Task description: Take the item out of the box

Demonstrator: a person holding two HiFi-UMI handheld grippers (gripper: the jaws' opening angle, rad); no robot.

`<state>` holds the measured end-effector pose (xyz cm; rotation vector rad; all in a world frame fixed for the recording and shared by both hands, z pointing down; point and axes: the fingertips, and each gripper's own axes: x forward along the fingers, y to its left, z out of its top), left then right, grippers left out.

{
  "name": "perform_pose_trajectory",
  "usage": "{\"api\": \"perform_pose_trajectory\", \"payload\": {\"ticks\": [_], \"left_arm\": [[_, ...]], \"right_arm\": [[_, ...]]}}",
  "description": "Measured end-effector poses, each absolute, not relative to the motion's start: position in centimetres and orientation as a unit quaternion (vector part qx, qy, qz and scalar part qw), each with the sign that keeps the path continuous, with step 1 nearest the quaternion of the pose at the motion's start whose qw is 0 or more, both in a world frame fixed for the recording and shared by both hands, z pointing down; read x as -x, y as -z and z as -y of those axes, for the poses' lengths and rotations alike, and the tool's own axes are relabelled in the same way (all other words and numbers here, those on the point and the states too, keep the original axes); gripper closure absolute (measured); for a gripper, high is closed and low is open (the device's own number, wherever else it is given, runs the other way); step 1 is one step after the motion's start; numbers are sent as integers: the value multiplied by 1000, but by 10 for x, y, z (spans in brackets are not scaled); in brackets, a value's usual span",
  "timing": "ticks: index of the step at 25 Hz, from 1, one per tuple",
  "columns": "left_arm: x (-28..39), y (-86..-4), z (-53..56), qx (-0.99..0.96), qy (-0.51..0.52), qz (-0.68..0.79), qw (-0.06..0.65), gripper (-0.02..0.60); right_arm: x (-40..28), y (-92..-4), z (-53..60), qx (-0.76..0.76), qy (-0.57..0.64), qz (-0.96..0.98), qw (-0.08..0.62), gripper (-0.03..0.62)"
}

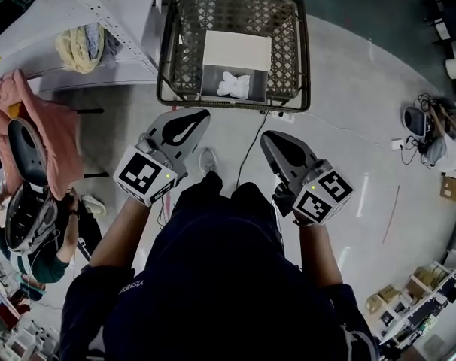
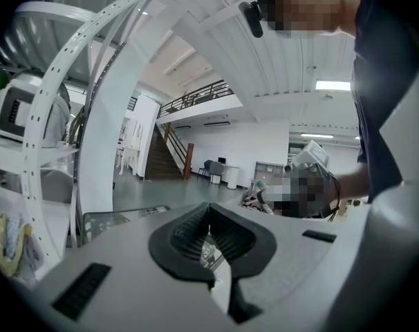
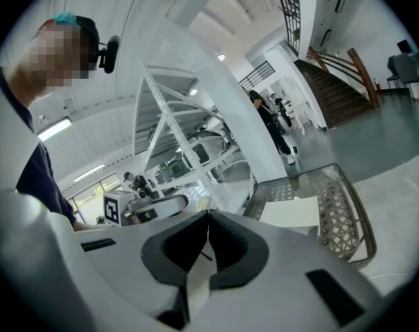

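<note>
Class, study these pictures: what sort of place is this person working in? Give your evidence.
Probably a large workshop or lab hall, not a home: a bare concrete floor, white perforated metal shelving, and a staircase up to a railed mezzanine.

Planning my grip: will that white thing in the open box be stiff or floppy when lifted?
Probably floppy: the white item looks crumpled and lumpy, like cloth. Likely light, given its thin folds; it may sag from a single pinch.
</note>
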<state>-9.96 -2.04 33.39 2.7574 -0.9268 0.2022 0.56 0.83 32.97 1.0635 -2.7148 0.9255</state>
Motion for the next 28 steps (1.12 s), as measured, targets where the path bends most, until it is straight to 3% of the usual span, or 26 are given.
{"api": "perform_pose_trajectory", "payload": {"ticks": [9, 28], "left_arm": [[98, -372, 54, -937, -88, 310, 137, 574], [38, -491, 139, -939, -199, 252, 122, 572]], "right_arm": [[-7, -350, 18, -354, -323, 877, 47, 569], [-28, -433, 91, -319, -390, 860, 75, 569]]}}
